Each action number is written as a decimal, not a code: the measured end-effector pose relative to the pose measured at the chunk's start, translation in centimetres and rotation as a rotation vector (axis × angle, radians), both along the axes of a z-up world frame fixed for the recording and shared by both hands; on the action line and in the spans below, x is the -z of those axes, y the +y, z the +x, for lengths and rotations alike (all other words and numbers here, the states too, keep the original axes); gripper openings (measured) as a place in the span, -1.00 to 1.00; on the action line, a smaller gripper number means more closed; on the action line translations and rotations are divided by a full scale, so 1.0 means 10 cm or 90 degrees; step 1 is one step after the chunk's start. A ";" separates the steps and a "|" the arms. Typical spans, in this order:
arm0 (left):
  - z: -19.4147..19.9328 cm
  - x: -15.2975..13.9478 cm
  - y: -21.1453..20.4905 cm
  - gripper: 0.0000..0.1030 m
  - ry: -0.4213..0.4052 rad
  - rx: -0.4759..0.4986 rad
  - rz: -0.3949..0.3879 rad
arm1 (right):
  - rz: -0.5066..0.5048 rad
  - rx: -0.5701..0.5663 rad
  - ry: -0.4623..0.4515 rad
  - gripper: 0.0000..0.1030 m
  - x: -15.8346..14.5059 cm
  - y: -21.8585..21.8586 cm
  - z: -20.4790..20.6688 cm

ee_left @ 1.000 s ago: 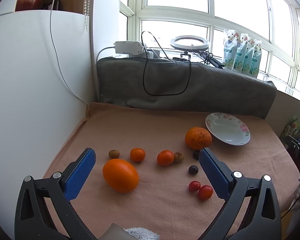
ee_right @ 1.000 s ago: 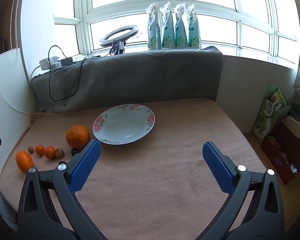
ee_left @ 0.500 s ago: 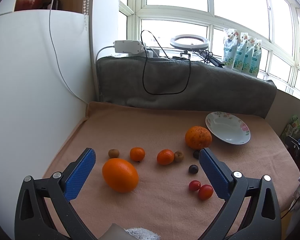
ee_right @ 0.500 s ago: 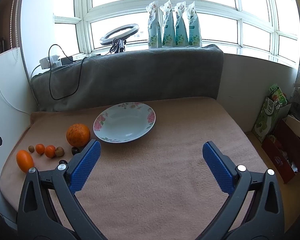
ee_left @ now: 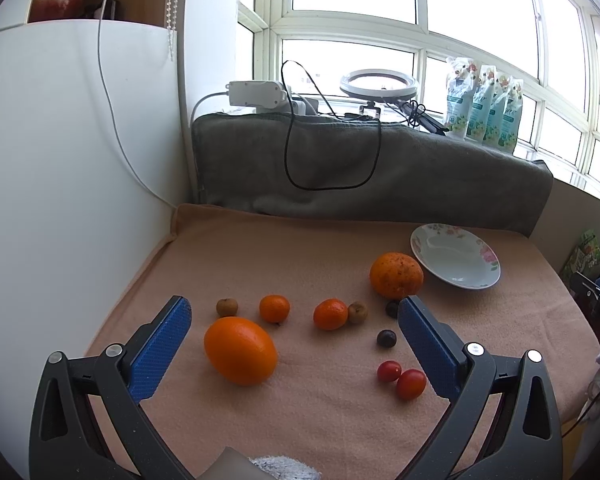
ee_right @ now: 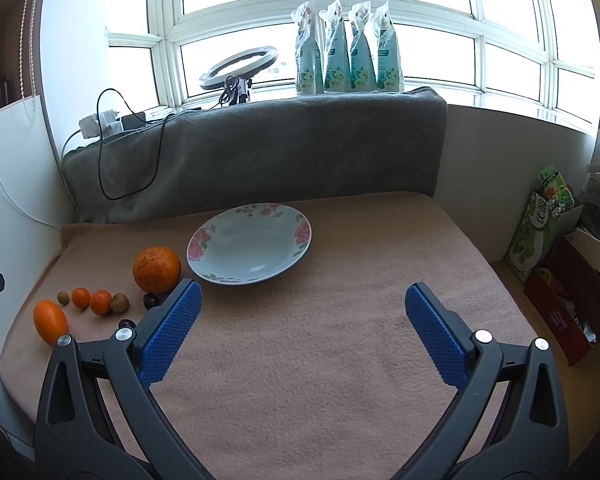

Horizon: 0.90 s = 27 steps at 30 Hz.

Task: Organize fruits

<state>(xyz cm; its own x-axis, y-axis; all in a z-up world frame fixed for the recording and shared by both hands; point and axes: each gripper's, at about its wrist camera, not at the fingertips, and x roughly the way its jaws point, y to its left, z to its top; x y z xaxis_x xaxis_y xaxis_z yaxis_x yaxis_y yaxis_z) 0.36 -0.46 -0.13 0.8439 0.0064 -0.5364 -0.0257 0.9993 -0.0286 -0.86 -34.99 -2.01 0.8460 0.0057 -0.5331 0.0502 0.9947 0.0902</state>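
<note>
Fruit lies scattered on a peach-coloured blanket (ee_left: 300, 248), all in the lower half of the left wrist view: a large smooth orange (ee_left: 240, 350) at lower centre, a speckled, rougher orange (ee_left: 396, 275) right of centre, two small mandarins (ee_left: 274, 308) between them, two small brown fruits, two dark round fruits and a pair of cherry tomatoes (ee_left: 402, 378) at lower right. A flowered plate (ee_left: 456, 256), empty, sits at the right of that view, just beside the speckled orange; it is probably where the fruit belongs. The left gripper (ee_left: 294, 330) hangs above the cloth with its blue-padded fingers spread wide around the smooth orange, holding nothing. The right gripper (ee_right: 300, 320), seen in the right wrist view, is likewise spread wide and empty over bare blanket at lower centre, with the plate just beyond it. To pick well, the left gripper would need to drop low, centre the smooth orange between the pads and close gently, since round fruit may roll on soft cloth. One dark fruit is partly hidden behind the left gripper's right finger, the kind of the small brown and dark fruits is hard to tell, and whether the gripper touches the blanket cannot be judged.
</note>
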 end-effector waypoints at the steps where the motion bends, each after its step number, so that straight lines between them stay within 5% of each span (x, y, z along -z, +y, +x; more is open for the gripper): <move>1: 0.00 0.00 0.00 0.99 0.000 0.000 -0.001 | 0.001 0.000 0.001 1.00 0.01 0.01 0.00; 15: 0.08 0.07 0.01 0.99 0.016 0.006 -0.008 | 0.014 -0.013 0.013 1.00 0.06 0.06 0.05; 27: 0.35 0.27 -0.03 0.99 0.048 0.051 -0.020 | 0.063 -0.109 0.032 1.00 0.06 0.29 0.26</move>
